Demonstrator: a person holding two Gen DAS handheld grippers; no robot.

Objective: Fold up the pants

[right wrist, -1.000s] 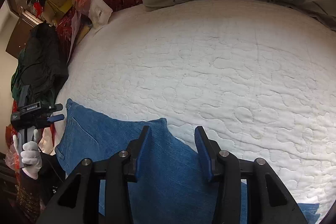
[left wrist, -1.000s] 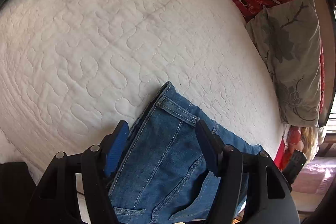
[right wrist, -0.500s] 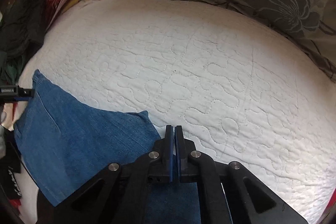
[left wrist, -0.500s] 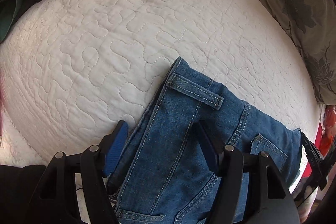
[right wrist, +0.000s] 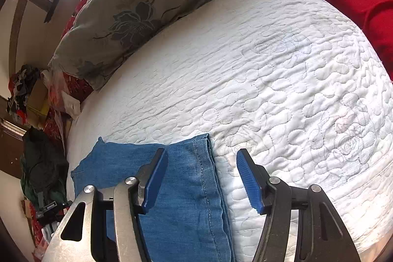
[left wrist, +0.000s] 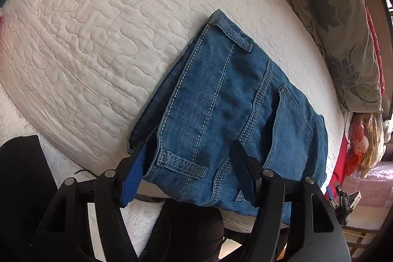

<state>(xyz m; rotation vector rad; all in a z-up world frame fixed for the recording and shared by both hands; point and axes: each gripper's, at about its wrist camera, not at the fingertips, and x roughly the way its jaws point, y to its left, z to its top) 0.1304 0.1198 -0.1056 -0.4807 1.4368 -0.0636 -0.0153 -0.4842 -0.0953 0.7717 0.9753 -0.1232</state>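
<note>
Left wrist | pants [left wrist: 235,114] folded, waistband toward left tool [left wrist: 189,176]

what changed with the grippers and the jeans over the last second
The right hand-held gripper was open a second ago, shut half a second ago, and is open again now, poised over the hem edge of the jeans, gripping nothing. The left hand-held gripper pulled back, so more of the waistband end shows. It stayed open throughout, and the jeans stayed on the white quilt.

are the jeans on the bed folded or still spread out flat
Folded. The jeans lie as a compact stack on the quilt, layered edges along the side, both grippers open.
</note>
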